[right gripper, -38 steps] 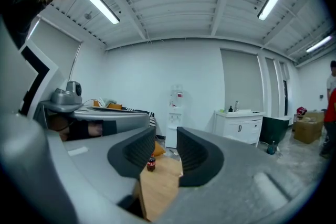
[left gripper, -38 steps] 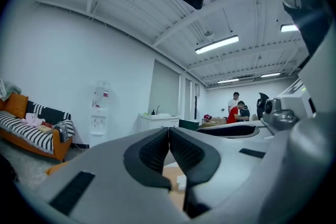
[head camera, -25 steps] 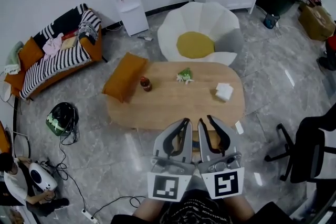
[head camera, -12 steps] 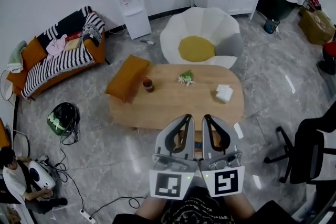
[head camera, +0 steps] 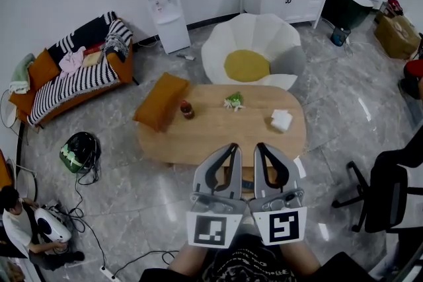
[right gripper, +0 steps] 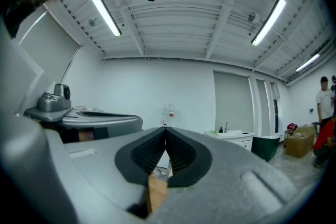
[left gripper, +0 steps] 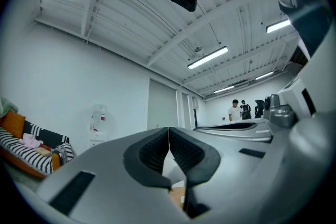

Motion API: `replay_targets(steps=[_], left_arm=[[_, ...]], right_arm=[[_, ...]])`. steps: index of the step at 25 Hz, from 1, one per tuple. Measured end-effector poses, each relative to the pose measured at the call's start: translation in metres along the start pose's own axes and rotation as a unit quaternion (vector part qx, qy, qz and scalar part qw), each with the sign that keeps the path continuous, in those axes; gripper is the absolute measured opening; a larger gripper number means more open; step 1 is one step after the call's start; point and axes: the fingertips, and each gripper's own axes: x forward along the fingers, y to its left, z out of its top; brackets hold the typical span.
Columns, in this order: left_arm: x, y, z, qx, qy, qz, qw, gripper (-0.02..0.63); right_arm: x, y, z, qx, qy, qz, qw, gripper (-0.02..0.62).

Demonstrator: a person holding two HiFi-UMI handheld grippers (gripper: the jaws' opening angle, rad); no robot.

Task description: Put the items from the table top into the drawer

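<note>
Head view, looking steeply down. We see the left gripper [head camera: 232, 147] and the right gripper [head camera: 260, 146] held side by side over the near edge of the oval wooden table [head camera: 198, 139], both pointing toward it. In each gripper view the ribbed pads meet tip to tip – both pairs of jaws are pressed together, with nothing between them. Three items lie on the table top, well apart from each other and from the grippers: a small red-capped bottle [head camera: 188, 109] at the left, a green-and-white item [head camera: 233, 101] by the far edge, and a white folded cloth [head camera: 281, 120] at the right. Beyond the table we note an orange cushion [head camera: 158, 100] – touching its left end – and a flower-shaped white seat [head camera: 277, 36].
</note>
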Motion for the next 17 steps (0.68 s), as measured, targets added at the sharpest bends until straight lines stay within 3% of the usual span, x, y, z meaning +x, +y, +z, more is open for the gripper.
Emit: replay_targets(steps=[17], left_arm=[[0.0065,-0.0028,0.0034,-0.002,-0.002,-0.01,0.9999,0.011]], right_arm=[[0.0036,-0.0061,-0.0025,0.007,0.006,-0.005,1.0,0.002]])
